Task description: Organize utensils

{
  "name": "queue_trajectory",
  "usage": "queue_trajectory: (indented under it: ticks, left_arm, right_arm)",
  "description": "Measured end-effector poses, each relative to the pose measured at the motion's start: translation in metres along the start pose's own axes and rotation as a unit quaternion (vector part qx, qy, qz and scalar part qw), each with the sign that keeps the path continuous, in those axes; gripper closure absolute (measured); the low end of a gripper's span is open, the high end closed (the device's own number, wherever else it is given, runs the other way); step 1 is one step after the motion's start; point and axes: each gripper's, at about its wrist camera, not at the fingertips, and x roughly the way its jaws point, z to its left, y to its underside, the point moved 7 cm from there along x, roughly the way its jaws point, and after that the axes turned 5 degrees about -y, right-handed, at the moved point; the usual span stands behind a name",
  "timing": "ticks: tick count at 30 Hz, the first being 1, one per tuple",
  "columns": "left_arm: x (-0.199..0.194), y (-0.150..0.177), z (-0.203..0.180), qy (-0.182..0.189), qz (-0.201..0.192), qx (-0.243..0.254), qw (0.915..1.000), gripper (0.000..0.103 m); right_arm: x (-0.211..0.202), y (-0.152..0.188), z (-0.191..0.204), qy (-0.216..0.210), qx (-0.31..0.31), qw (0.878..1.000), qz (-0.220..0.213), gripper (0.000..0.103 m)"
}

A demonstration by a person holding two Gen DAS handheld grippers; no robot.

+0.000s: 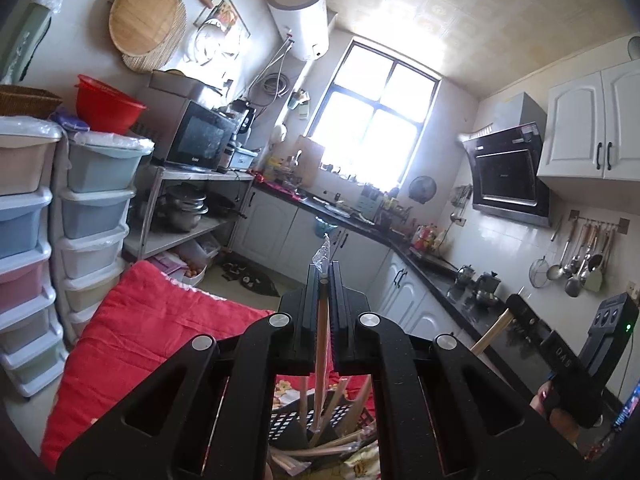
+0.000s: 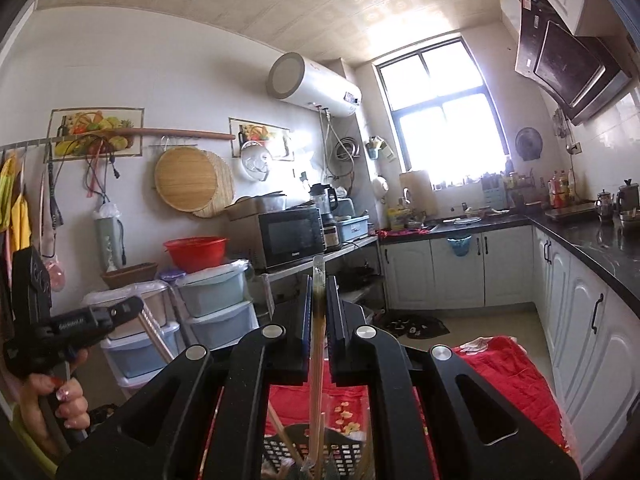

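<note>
My left gripper [image 1: 325,276] is shut on a pair of wooden chopsticks [image 1: 321,360] in a clear wrapper, held upright with the wrapper tip sticking out above the jaws. Their lower ends reach into a black perforated utensil basket [image 1: 286,420] that holds several more chopsticks. My right gripper [image 2: 319,284] is shut on another wrapped pair of chopsticks [image 2: 316,380], also upright over the same basket [image 2: 344,452]. The right gripper also shows in the left wrist view [image 1: 516,308], and the left gripper in the right wrist view [image 2: 134,306].
The basket sits on a red quilted cloth [image 1: 160,320]. Stacked plastic drawers [image 1: 92,208] stand to the left. A black countertop [image 2: 592,240] with white cabinets runs along the right. A metal shelf carries a microwave [image 2: 290,236].
</note>
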Motion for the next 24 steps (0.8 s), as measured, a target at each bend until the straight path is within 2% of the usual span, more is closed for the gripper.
queue_trajectory:
  ticks: [18, 24]
  left_arm:
    - [0.041, 0.051, 0.007, -0.022, 0.032, 0.014, 0.9991, 0.101]
    - [0.054, 0.075, 0.006, -0.024, 0.053, 0.025, 0.9980, 0.101]
  right_arm:
    - [0.030, 0.045, -0.026, 0.020, 0.005, 1.000, 0.002, 0.096]
    - [0.045, 0.073, -0.027, 0.022, 0.000, 0.999, 0.023, 0.096]
